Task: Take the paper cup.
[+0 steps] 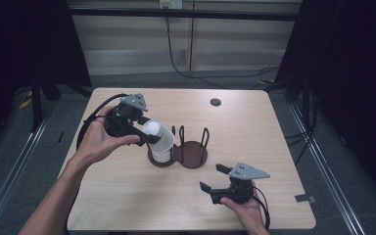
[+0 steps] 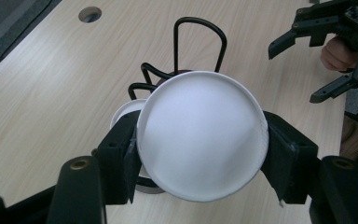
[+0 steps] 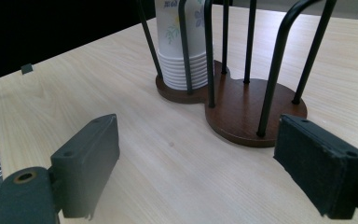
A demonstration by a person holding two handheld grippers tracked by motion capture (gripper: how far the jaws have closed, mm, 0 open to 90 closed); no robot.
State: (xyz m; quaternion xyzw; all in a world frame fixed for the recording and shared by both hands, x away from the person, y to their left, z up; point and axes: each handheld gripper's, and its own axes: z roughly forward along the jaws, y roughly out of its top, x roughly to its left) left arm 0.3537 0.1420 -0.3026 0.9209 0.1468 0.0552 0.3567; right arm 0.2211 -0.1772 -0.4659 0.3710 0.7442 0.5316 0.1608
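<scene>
A white paper cup [image 2: 203,140] sits clamped between the jaws of the left gripper [image 1: 144,134], its open mouth turned toward that gripper's camera so the bare white inside shows. In the high view the cup [image 1: 157,134] hangs tilted just above the stack of cups [image 1: 161,154] that stands in the left bay of a cup holder [image 1: 192,157], a dark wooden base shaped like two joined discs with black wire loops rising from it. From the right gripper view the stack [image 3: 182,51] shows a printed floral pattern on its side and many nested rims at the bottom, fenced in by the wire uprights, while the other disc of the holder [image 3: 247,116] is bare wood. The right gripper [image 1: 214,177] rests low near the front edge of the table [image 1: 254,127], well apart from the holder, its jaws spread wide with nothing between them but tabletop. The left hand [image 1: 95,139] grips its tool from the left side, and the right hand [image 1: 245,208] comes in from the bottom edge. A small round hole [image 1: 215,102] is set in the light wood toward the table's far side.
</scene>
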